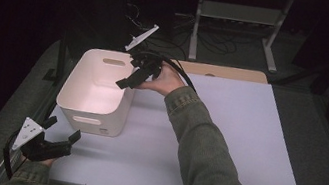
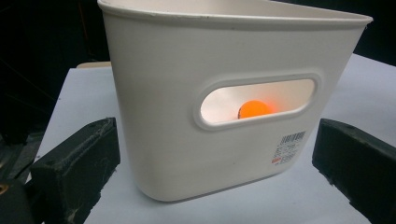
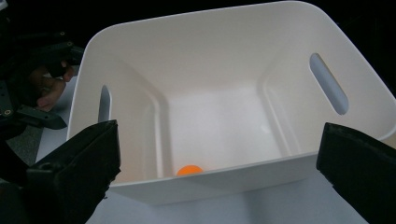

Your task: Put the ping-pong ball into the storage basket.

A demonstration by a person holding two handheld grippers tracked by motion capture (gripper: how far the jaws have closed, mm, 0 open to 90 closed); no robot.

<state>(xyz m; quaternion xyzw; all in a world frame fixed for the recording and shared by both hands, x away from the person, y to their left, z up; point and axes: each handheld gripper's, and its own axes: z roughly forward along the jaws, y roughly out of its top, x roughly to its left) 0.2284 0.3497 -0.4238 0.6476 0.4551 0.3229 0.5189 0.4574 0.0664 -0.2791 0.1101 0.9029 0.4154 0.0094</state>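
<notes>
A: Right gripper [image 1: 129, 80] hangs over the bin [image 1: 73, 77] at centre frame, jaws spread, empty. The ball [image 3: 189, 170] sits on the bin floor.

B: Left gripper [image 1: 60, 134], lower left, is also spread. Risk: clipping the rim could shove the bin.

Bin [image 1: 94, 106] at centre left: plain off-white, small black-and-red barcode label on its side. Ball [image 3: 189, 170] low in frame: bright orange. Bench [image 1: 244, 151]: pale lilac-white, unpatterned. Sleeve [image 1: 207, 155]: olive green. Both grippers: black.
</notes>
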